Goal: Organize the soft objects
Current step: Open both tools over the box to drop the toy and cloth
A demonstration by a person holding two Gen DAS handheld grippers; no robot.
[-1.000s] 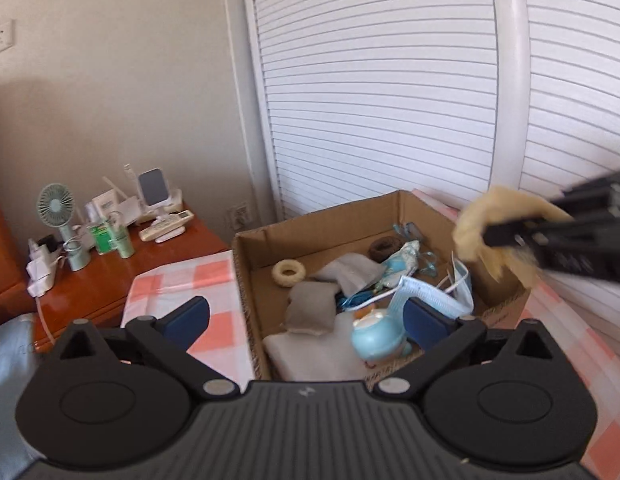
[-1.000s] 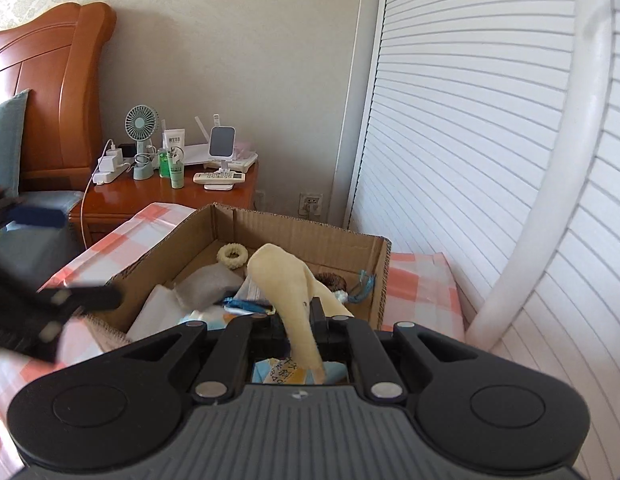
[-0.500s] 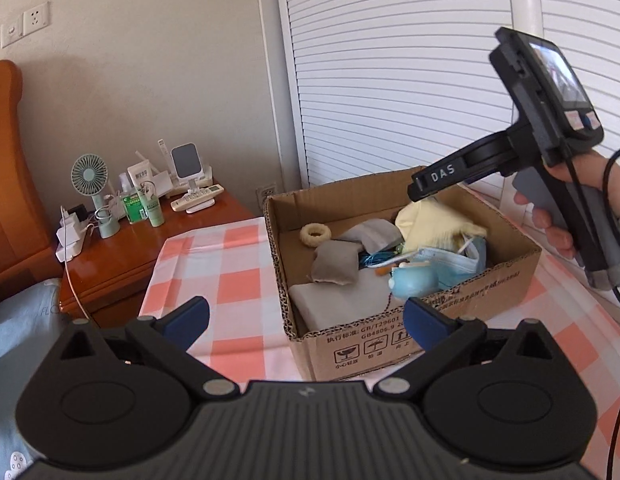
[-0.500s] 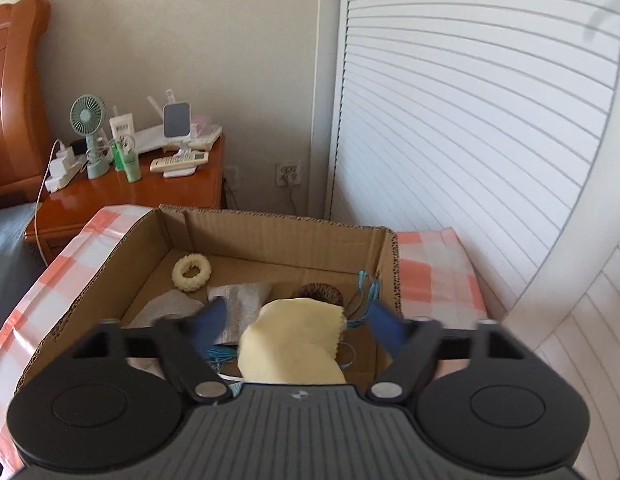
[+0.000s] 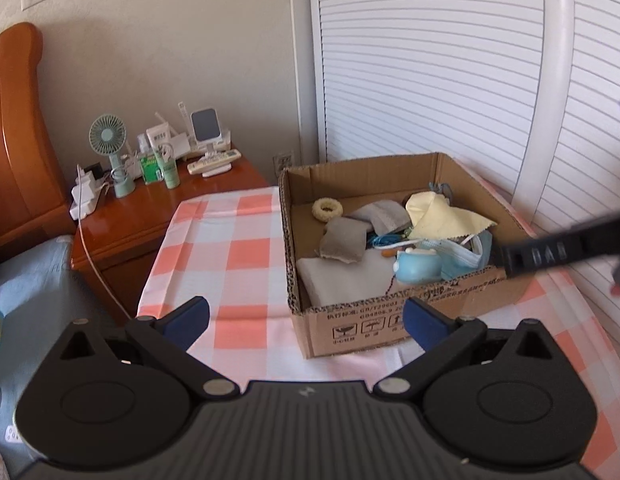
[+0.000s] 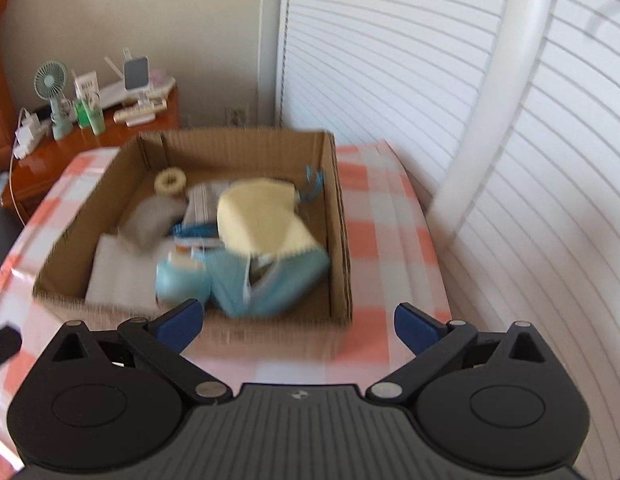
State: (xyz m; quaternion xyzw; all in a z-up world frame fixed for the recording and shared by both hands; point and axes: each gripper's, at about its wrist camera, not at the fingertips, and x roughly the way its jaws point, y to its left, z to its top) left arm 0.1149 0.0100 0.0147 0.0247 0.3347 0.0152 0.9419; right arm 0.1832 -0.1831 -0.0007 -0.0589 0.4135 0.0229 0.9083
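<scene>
Yellow cloth [image 5: 445, 216] lies loose in box [image 5: 389, 328] atop masks [image 5: 461, 258], right of grey pouches [image 5: 343, 240]; soft items pooled there. Left gripper [image 5: 306, 320] wide, empty. Right gripper [image 6: 298, 322] wide, empty, above box front.

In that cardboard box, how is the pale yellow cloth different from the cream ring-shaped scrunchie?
The pale yellow cloth is a thin, crumpled sheet with a zigzag edge, draped over other items; the cream ring-shaped scrunchie is a small puffy ring lying flat on the box floor. The cloth looks much larger. Both are soft, light-coloured and inside the cardboard box.
</scene>
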